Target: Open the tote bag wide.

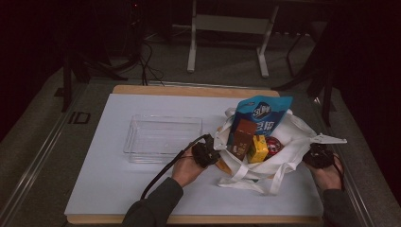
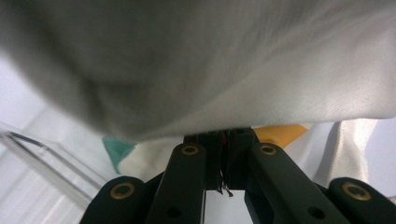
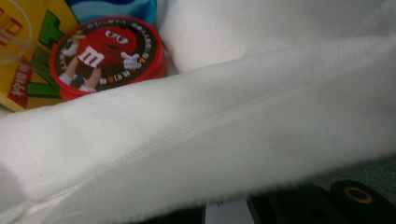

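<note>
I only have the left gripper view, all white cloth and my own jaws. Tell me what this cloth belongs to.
Observer: It is the rim of a white tote bag lying open on the white mat; your left gripper is shut on its left edge.
Operator: Report the other side.
Observer: The right gripper is shut on the bag's right edge.
Operator: List what is inside.
Observer: A blue snack pouch stands tallest, with a brown packet, a yellow carton and a red round candy tub.
Operator: Name anything beside the bag.
Observer: A clear plastic tray sits left of it.
</note>
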Demonstrator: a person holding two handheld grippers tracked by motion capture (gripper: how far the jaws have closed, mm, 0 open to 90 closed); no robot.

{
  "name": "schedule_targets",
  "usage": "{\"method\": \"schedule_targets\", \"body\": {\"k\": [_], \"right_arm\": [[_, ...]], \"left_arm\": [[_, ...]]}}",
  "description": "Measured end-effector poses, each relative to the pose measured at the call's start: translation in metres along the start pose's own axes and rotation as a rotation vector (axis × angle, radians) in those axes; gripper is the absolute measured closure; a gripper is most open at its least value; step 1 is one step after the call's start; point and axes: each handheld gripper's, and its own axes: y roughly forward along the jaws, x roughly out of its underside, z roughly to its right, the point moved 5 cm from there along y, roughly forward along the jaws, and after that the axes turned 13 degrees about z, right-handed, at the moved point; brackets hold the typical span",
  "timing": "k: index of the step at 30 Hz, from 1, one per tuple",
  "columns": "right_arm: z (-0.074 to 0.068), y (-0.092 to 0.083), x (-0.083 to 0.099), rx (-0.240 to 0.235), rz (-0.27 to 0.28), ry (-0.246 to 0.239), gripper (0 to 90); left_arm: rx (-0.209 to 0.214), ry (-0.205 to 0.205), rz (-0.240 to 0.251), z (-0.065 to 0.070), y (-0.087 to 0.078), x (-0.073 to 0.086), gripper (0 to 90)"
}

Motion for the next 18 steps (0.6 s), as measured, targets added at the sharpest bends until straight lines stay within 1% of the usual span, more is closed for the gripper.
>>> {"method": "schedule_targets", "body": {"k": [1, 2, 9, 11, 12, 15, 16, 17, 18], "right_arm": [[0.000, 0.002, 0.002, 0.000, -0.010, -0.003, 87.2], [0.000, 0.002, 0.003, 0.001, -0.013, -0.002, 87.2], [-0.002, 0.011, 0.015, -0.002, -0.046, 0.018, 87.2], [-0.002, 0.014, 0.018, -0.002, -0.048, 0.032, 87.2], [-0.002, 0.015, 0.019, -0.003, -0.048, 0.040, 87.2], [-0.001, 0.015, 0.020, -0.003, -0.050, 0.044, 87.2], [-0.001, 0.015, 0.020, -0.003, -0.050, 0.044, 87.2], [-0.002, 0.018, 0.022, 0.011, -0.063, 0.035, 87.3], [-0.003, 0.019, 0.023, 0.013, -0.062, 0.037, 87.2]], "left_arm": [[-0.004, -0.012, 0.001, 0.001, 0.002, 0.000, 87.9], [-0.008, -0.016, -0.001, 0.002, 0.002, 0.000, 87.9], [-0.016, -0.014, -0.021, 0.002, 0.007, 0.001, 88.3], [-0.018, -0.016, -0.023, 0.003, 0.008, 0.001, 88.4], [-0.023, -0.014, -0.032, 0.003, 0.008, 0.002, 88.4], [-0.023, -0.014, -0.032, 0.003, 0.008, 0.002, 88.5], [-0.031, -0.011, -0.043, 0.004, 0.009, 0.003, 88.5], [-0.028, -0.017, -0.045, 0.005, 0.009, 0.003, 88.6], [-0.028, -0.017, -0.045, 0.005, 0.009, 0.003, 88.6]]}}
